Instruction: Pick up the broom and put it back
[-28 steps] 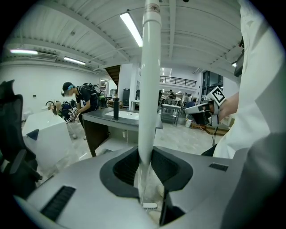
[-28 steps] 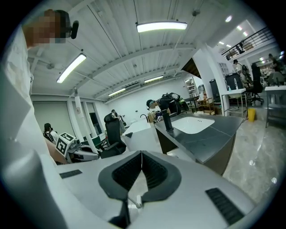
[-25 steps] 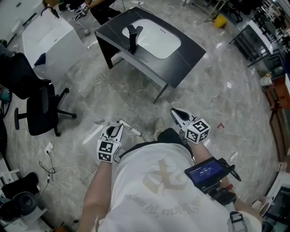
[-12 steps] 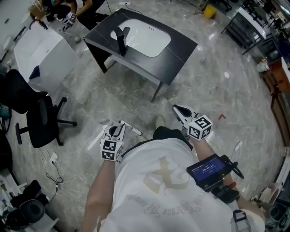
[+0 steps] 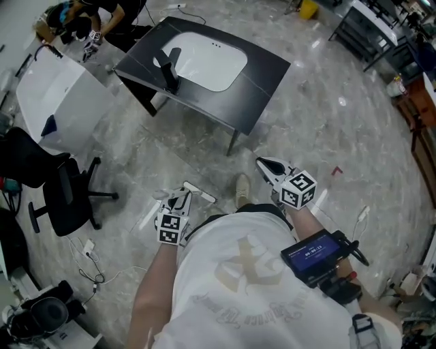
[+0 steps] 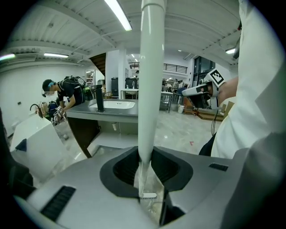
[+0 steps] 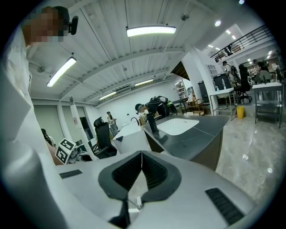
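From the head view, a black office chair [image 5: 65,198] stands at nine o'clock on the marble floor [image 5: 327,129]. Beyond it, at about ten o'clock, another person [image 5: 82,17] bends over a white unit.

The left gripper [image 5: 178,199] sits at about eight o'clock, close to the wearer's body. Its jaws are clamped on the white handle of the broom [image 6: 149,89]. In the left gripper view the handle runs up from between the pads and out of the top of the picture. The brush end shows in no view, so I cannot tell whether it is off the floor.

At twelve o'clock, well apart from both tools, stands a dark table [image 5: 266,82] with a white sink [image 5: 204,65] set in its top.

The right gripper [image 5: 266,165] is at about two o'clock. Its jaws are closed together with nothing between them, and they point toward the table.

By my reading, the pick-up is done, since the broom is firmly in the left tool. Putting it back is left to do. No rack, corner or stand for it can be made out, so the carry is likely at its start.
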`<state>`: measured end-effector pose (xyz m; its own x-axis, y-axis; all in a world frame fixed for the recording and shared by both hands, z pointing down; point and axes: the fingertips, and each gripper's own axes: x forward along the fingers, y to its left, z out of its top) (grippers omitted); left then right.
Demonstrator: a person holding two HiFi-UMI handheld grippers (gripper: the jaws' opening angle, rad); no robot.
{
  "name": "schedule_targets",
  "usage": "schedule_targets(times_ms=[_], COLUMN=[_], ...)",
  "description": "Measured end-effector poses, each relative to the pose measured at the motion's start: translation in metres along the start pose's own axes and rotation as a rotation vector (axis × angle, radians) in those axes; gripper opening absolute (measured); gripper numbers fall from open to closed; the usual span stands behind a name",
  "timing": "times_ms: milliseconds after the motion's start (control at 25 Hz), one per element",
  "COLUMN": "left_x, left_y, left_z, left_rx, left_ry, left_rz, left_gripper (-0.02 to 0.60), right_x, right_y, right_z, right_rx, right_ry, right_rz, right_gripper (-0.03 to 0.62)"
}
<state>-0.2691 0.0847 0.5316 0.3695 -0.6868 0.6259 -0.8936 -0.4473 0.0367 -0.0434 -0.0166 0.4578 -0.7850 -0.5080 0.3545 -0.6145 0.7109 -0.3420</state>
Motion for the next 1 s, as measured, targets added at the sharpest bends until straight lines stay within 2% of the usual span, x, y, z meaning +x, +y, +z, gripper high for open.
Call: schedule_targets(times_ms=[280, 560, 1000], left_x=[0.034, 0.074, 0.133], left_y=[-0.002, -0.008, -0.019], left_z=[0.006, -0.003, -0.014], left_rx=[-0.007, -0.007, -0.056], left_ry=[0.055, 0.134, 0.236], left_rz=[-0.013, -0.039, -0.065], left_gripper=[0.092, 0.092, 0.092], right_x=[0.001, 0.004, 0.0], right_y=[-0.035, -0.07, -0.107], right_z=[0.003, -0.001, -0.004], right_rx=[0.029, 0.063, 0.1], right_ry=[0.01, 0.026, 0.052], right_rz=[-0.002, -0.011, -0.059], right_gripper=[0.018, 0.018, 0.018])
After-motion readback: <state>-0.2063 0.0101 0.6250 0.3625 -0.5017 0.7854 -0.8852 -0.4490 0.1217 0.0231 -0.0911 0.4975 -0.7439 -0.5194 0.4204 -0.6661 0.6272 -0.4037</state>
